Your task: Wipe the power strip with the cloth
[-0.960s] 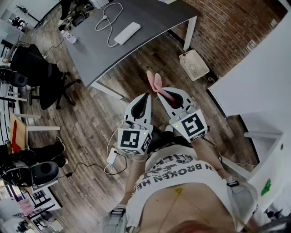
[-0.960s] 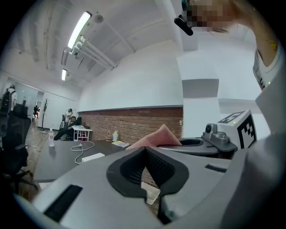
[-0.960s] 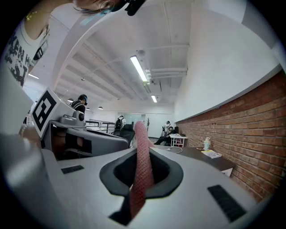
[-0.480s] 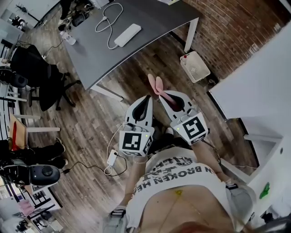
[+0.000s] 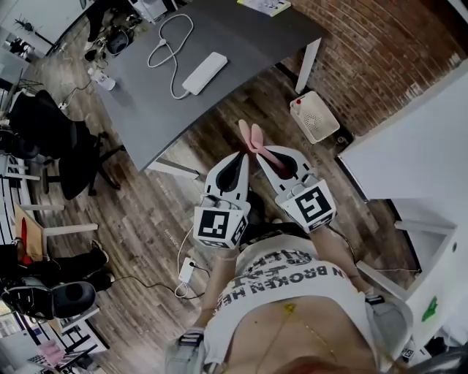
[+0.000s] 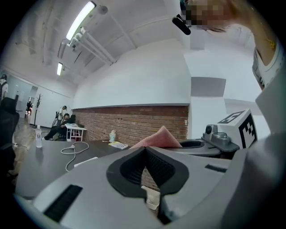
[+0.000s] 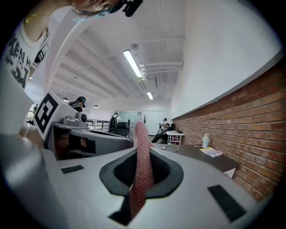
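A white power strip [image 5: 205, 72] with its white cable [image 5: 164, 44] lies on the grey table [image 5: 241, 36], well ahead of both grippers. My right gripper [image 5: 257, 155] is shut on a pink cloth [image 5: 252, 137], which sticks out past its tips. The right gripper view shows the cloth [image 7: 143, 165] pinched between the dark pads. My left gripper [image 5: 240, 156] is held close beside the right one, shut with nothing in it [image 6: 145, 148]. From the left gripper view the power strip [image 6: 87, 162] is a pale bar on the table, and the cloth [image 6: 158, 138] peaks to the right.
A white wire basket [image 5: 314, 115] stands on the wooden floor by the table leg. Black office chairs [image 5: 69, 139] are at the left, a white counter [image 5: 409, 139] at the right, a brick wall [image 5: 380, 44] behind. A booklet [image 5: 265, 6] and a bottle [image 5: 102, 79] sit on the table.
The table and power strip sit lower in the head view, nearer to the grippers. Both grippers stay side by side, the right one still holding the cloth.
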